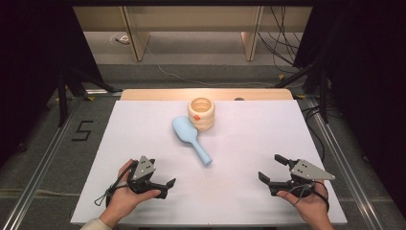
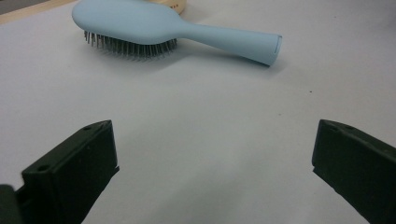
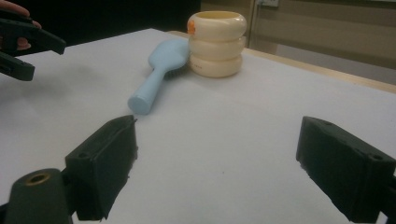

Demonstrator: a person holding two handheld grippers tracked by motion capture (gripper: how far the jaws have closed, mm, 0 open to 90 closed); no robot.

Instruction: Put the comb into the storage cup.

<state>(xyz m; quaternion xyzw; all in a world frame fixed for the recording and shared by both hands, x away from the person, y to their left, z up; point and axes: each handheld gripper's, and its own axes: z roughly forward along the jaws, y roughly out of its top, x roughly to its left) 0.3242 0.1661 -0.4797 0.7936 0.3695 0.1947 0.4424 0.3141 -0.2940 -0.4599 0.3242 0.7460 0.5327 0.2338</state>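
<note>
Nearest the camera, at the front edge of the surface (image 1: 143, 134), the left tongs (image 1: 160, 184) and the right tongs (image 1: 274, 168) rest in the person's hands, both with their jaws spread wide and nothing between them. In each gripper view the two black jaws stand far apart over bare white sheet.

Farther out, near the middle of the surface, lies the pale blue hairbrush (image 1: 191, 135), bristles down, its handle slanting back toward the person and its head close against the foot of the cream ribbed cup (image 1: 201, 113), which stands upright just behind it. Both tongs are well apart from the brush.

The work looks to be at its start: the approach, with no grasp yet made. The next move likely calls for one pair of tongs to reach forward and close across the free handle, the narrow end that sits clear of the cup.

The surface is a white sheet over a wooden top whose far edge shows. Beyond it are grey floor, trailing cables, pale furniture legs and dark curtains at both sides.
</note>
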